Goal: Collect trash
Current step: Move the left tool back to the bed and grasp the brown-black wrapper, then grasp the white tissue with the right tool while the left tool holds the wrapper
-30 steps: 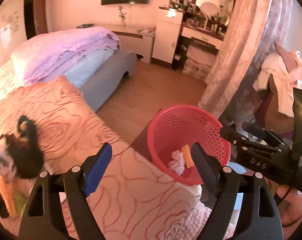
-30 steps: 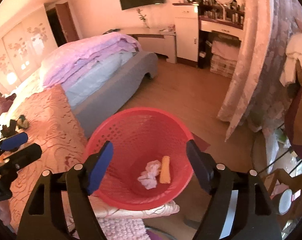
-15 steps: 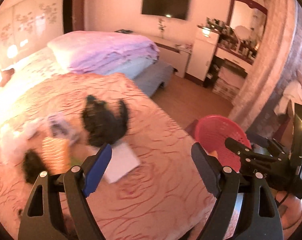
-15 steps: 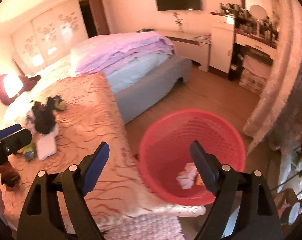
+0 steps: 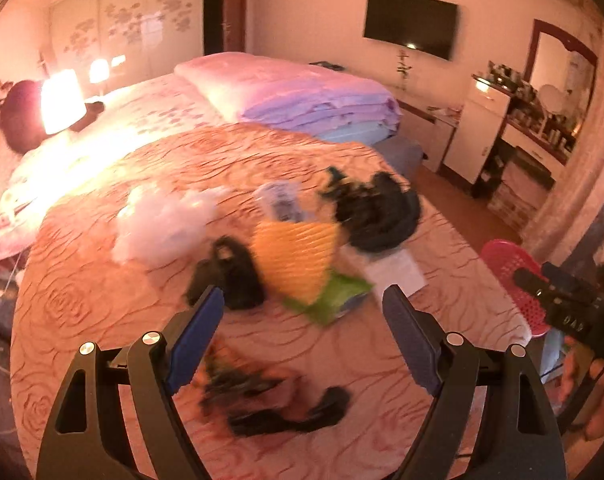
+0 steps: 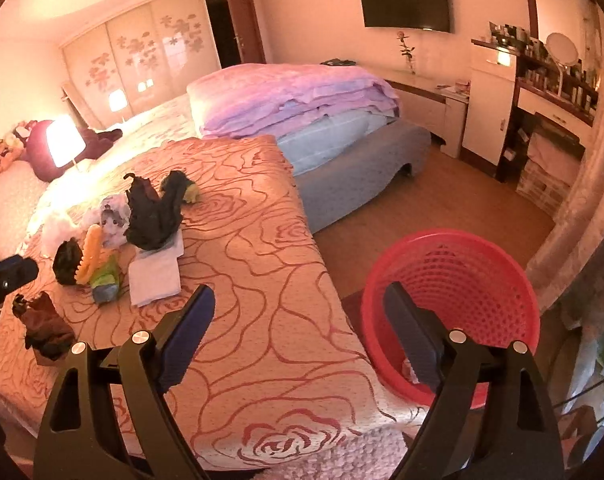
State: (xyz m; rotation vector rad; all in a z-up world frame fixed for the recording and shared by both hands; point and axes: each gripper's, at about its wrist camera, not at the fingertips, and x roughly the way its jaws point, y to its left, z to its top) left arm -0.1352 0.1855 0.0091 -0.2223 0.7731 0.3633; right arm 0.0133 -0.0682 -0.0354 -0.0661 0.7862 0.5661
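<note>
- Left tongs (image 5: 304,312) wide open, holding nothing, trash pile (image 5: 293,256) on the bed just ahead
- Right tongs (image 6: 299,312) just opened wider, empty; red basket (image 6: 454,276) behind the right-hand finger

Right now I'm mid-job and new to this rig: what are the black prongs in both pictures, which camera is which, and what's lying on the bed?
The prongs are the two fingers of hand-held grippers; a person carries one in each hand, and each has a camera looking out along its fingers. One picture is from the left gripper, aimed at the trash on the bed. The other is from the right gripper, over the bed's corner beside the red basket.

On the bed lie black crumpled pieces, a yellow ridged piece, a green wrapper, white paper and white fluff.

Both grippers are open and hold nothing; the right one's jaws have just been opening.
</note>
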